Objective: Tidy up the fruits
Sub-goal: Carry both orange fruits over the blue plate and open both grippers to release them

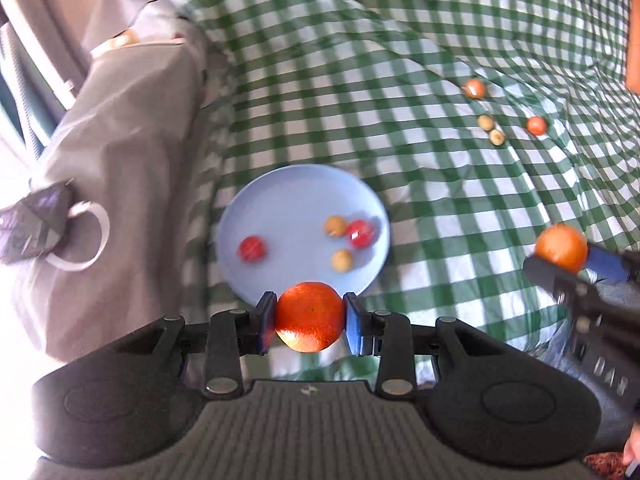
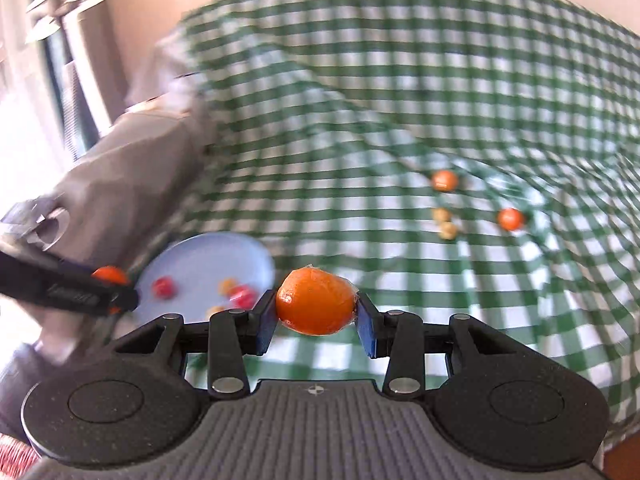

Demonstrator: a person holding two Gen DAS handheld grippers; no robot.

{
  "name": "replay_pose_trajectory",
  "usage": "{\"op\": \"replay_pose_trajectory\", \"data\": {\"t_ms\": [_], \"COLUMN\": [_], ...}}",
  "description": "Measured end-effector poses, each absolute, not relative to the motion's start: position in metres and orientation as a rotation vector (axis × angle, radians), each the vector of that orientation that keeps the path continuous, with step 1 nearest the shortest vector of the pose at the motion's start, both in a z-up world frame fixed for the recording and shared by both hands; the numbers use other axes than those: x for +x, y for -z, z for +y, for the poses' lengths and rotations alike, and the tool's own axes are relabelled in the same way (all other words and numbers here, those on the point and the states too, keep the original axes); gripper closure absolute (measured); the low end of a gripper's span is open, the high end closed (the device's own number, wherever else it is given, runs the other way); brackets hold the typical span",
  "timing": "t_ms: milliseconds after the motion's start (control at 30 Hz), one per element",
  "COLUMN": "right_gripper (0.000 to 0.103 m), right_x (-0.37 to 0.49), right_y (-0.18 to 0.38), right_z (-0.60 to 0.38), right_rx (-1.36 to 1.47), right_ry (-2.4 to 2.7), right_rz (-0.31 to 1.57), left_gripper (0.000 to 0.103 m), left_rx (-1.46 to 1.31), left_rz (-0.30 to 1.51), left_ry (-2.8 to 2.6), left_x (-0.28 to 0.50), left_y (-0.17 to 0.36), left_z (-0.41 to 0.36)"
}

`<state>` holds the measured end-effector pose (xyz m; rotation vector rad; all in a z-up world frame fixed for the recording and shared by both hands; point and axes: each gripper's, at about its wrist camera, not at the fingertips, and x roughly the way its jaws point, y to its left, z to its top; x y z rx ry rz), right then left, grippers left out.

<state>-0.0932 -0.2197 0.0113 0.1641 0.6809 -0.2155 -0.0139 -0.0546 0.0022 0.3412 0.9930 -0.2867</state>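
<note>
Gripping one orange [image 1: 310, 316] between its blue fingers [image 1: 265, 322], the left gripper [image 1: 310, 320] hangs above the near rim of the blue plate [image 1: 280, 196]. The plate holds two red fruits [image 1: 252, 249] and two small tan ones [image 1: 335, 225]. The right gripper [image 2: 316, 316] pinches a second orange [image 2: 316, 301], seemingly wrapped in clear film, though blur makes that unsure. On the green checked cloth [image 1: 360, 80] covering the tabletop, well apart from the plate, lie two small orange fruits [image 1: 474, 88] and two tan fruits [image 1: 486, 122] touching each other.
</note>
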Motion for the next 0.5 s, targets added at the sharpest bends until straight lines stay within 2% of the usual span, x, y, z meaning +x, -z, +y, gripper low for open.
{"op": "replay_pose_trajectory", "data": {"t_ms": [233, 500], "right_gripper": [0.06, 0.06], "right_x": [-0.099, -0.094], "right_y": [-0.001, -0.007], "right_z": [-0.162, -0.142], "right_rx": [0.103, 0.028], "right_ry": [0.122, 0.109], "right_rz": [0.774, 0.772], "left_gripper": [0.064, 0.064], "left_rx": [0.275, 0.23], "left_rz": [0.999, 0.986], "left_ry": [0.236, 0.234], "left_x": [-0.022, -0.025], "left_y": [-0.003, -0.006], "left_z": [-0.01, 0.008]}}
